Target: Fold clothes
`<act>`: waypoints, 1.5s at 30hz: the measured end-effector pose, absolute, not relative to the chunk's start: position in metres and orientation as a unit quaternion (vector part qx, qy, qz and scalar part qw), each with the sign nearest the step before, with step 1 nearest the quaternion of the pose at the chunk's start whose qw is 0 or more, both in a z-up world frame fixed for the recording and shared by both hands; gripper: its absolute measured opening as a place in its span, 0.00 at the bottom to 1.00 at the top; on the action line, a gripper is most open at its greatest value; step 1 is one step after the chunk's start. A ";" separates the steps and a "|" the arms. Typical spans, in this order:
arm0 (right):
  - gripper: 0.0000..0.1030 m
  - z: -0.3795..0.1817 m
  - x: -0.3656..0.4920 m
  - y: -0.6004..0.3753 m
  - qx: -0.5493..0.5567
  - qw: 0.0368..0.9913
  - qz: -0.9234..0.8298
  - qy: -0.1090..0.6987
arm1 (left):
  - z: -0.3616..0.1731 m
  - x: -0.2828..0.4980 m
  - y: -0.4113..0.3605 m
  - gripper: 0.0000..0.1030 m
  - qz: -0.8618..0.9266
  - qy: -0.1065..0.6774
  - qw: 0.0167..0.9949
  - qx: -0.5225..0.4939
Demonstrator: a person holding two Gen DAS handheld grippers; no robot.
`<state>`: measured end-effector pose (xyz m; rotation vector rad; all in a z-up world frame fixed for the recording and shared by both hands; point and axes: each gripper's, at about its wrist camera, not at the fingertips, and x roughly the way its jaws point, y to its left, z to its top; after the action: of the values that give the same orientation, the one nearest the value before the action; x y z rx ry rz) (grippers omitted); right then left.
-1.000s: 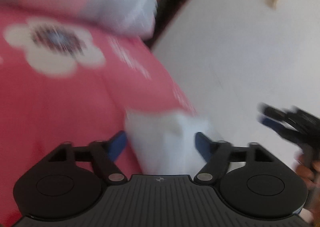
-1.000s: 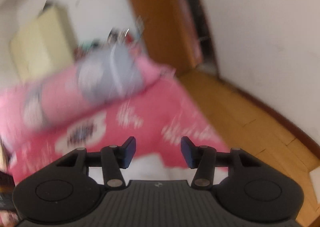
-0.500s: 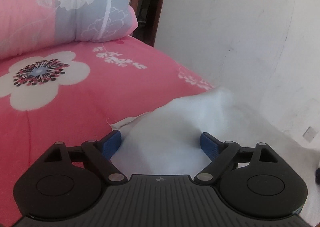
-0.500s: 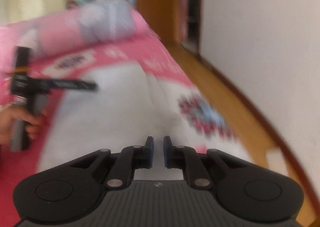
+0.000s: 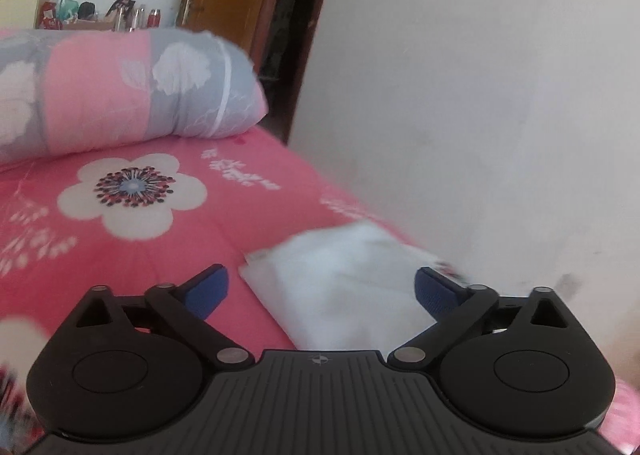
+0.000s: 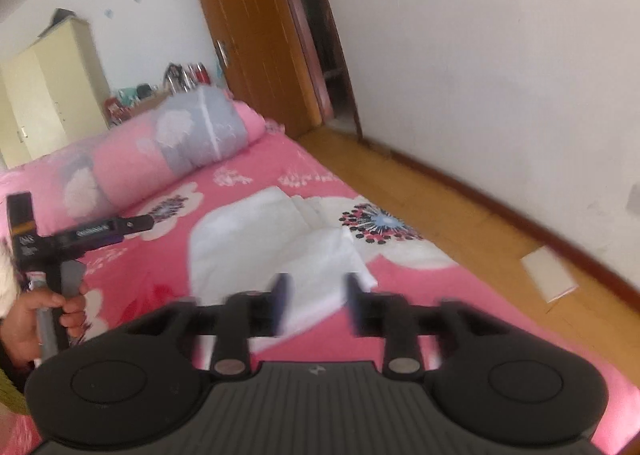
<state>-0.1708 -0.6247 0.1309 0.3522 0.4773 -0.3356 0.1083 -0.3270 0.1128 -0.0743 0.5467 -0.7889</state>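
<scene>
Left wrist view: left gripper [image 5: 322, 287] spread wide above white garment [image 5: 340, 287] on pink bedspread [image 5: 120, 255]. Right gripper [image 6: 316, 303] blurred, fingers parted, holding nothing.

Soft white cloth garment [image 6: 276, 239], pink printed bedsheet [image 5: 160, 255] (matt), glossy wood door [image 6: 256, 35], matt blk plastic tool [image 5: 320, 287].

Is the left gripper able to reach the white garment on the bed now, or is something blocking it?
Probably yes. The left gripper is open, and the white garment lies on the pink bedsheet directly ahead between its fingers, with nothing over it. The right gripper is at another part.
</scene>
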 end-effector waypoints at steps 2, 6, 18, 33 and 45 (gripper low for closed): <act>0.55 0.129 -0.194 -0.589 0.160 0.945 -0.171 0.230 | 0.126 0.071 -0.305 1.00 -0.379 0.271 0.884 -0.043; 0.64 0.126 -0.241 -0.518 0.133 0.948 -0.185 0.222 | 0.151 -0.005 -0.273 1.00 -0.378 0.251 0.891 -0.031; 0.97 0.151 -0.307 -0.405 0.093 0.932 -0.269 0.226 | 0.182 -0.160 -0.235 1.00 -0.288 0.254 0.923 0.026; 1.00 0.171 -0.375 -0.373 0.109 0.903 -0.353 0.219 | 0.180 -0.238 -0.222 1.00 -0.288 0.232 0.927 0.053; 1.00 0.170 -0.364 -0.341 0.069 0.900 -0.361 0.234 | 0.177 -0.235 -0.208 1.00 -0.284 0.229 0.930 0.041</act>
<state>-0.3638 -0.3413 0.1702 0.1433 0.4848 -0.7466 -0.2348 -0.2079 0.1771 0.0831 0.4684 -0.5810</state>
